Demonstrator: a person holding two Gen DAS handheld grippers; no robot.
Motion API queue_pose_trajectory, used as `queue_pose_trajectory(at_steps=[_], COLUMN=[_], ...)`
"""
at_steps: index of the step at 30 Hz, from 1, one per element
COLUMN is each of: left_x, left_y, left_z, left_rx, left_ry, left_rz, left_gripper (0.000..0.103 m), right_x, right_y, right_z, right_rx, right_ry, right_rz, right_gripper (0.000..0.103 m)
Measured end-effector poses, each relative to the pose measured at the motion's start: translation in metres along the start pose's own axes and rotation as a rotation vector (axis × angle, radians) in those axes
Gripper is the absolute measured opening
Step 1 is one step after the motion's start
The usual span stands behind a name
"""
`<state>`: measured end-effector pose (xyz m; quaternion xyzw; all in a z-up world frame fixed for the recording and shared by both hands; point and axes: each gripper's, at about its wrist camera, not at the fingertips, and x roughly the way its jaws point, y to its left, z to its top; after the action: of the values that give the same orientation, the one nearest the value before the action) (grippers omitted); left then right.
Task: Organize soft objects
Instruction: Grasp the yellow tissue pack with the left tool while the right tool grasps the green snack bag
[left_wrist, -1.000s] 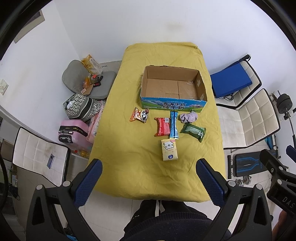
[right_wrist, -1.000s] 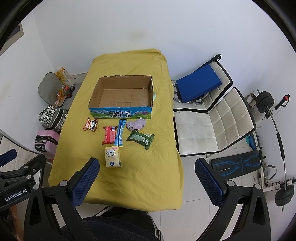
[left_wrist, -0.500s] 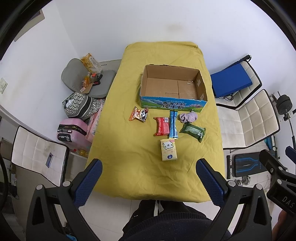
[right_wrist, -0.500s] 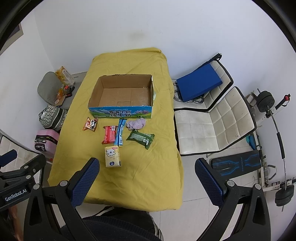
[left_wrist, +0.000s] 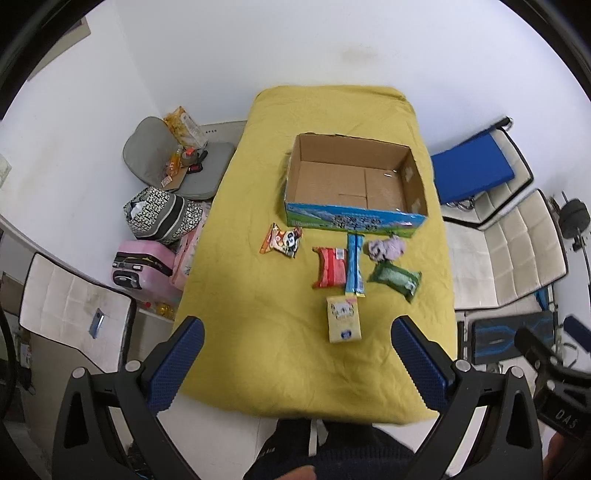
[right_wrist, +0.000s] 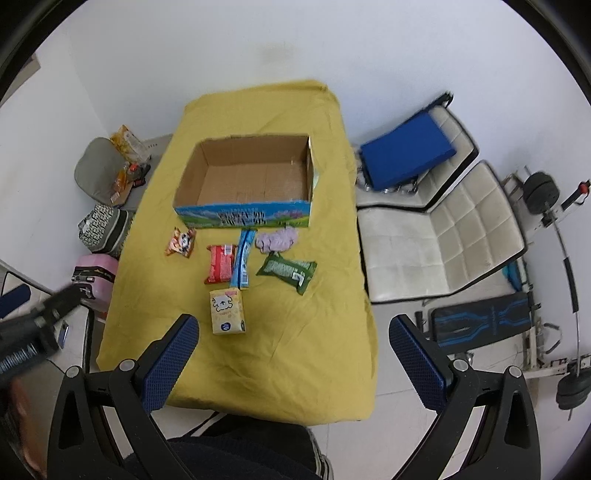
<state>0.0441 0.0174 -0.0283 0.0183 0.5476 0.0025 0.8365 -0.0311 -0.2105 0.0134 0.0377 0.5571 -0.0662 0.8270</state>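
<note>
An open, empty cardboard box (left_wrist: 354, 184) (right_wrist: 247, 184) stands on a yellow-covered table (left_wrist: 258, 314) (right_wrist: 314, 332). In front of it lie an orange panda snack bag (left_wrist: 281, 240) (right_wrist: 181, 242), a red packet (left_wrist: 330, 266) (right_wrist: 220, 263), a blue stick pack (left_wrist: 354, 264) (right_wrist: 242, 262), a lilac soft bundle (left_wrist: 386, 248) (right_wrist: 277, 239), a green pack (left_wrist: 396, 278) (right_wrist: 291, 270) and a yellow tissue pack (left_wrist: 343, 319) (right_wrist: 226, 311). My left gripper (left_wrist: 295, 365) and right gripper (right_wrist: 291, 362) are both open and empty, held high above the table's near edge.
Left of the table stand a grey cushion with snacks (left_wrist: 162, 155), a patterned bag (left_wrist: 162, 214) and a pink suitcase (left_wrist: 142, 264). Right of it are white chairs (right_wrist: 443, 240), a blue cushion (right_wrist: 406, 151), a bench (right_wrist: 484, 321) and weights (right_wrist: 543, 192).
Both grippers have moved a little forward and the right one has swung left; the table looks slightly nearer. The objects have not moved.
</note>
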Motion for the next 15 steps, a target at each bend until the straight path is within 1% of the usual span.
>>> queue_pose_trajectory(at_steps=[2,4,5,7,8,10,11,12,13,14,15], left_x=[0.036,0.072,0.091,0.124,0.144,0.18,0.2,0.217,0.24,0.257,0.267], left_y=[0.0,-0.002,-0.005,-0.012,-0.017,-0.026,-0.029,-0.033,-0.037,-0.041,-0.043], left_z=[0.009,0.015,0.015,0.016,0.016,0.012,0.009,0.005,0.0,-0.006,-0.009], left_rx=[-0.013,-0.013,-0.015,-0.009,-0.011,-0.012,-0.017,-0.019,-0.025,-0.032,-0.04], left_ry=[0.042,0.109,0.131,0.192,0.213,0.27,0.295,0.32,0.372,0.413,0.435], left_rz=[-0.004,-0.007,-0.029,-0.023,-0.051,-0.041,-0.063,-0.058,-0.056,-0.078,-0.087], left_gripper=[0.103,0.103,0.103,0.103,0.103,0.103,0.103,0.102,0.101,0.1,0.098], right_x=[0.03,0.065,0.084,0.133,0.155,0.206,0.232,0.252,0.271,0.3,0.318], right_y=[-0.003,-0.007,-0.009,-0.009,-0.009,-0.009,-0.007,-0.005,-0.002,0.004,0.008], right_z=[0.007,0.015,0.018,0.026,0.029,0.036,0.04,0.042,0.044,0.046,0.048], right_rx=[-0.002,-0.002,-0.007,-0.039,-0.057,-0.112,-0.143,-0.174,-0.211,-0.263,-0.3], right_ry=[0.018,0.032,0.038,0.062,0.075,0.117,0.136,0.157,0.175,0.198,0.212], right_rz=[0.003,0.01,0.008,0.008,0.001,-0.005,-0.012,-0.014,-0.013,-0.017,-0.02], right_gripper=[0.103,0.103,0.103,0.103,0.103,0.103,0.103,0.103,0.103,0.102,0.101])
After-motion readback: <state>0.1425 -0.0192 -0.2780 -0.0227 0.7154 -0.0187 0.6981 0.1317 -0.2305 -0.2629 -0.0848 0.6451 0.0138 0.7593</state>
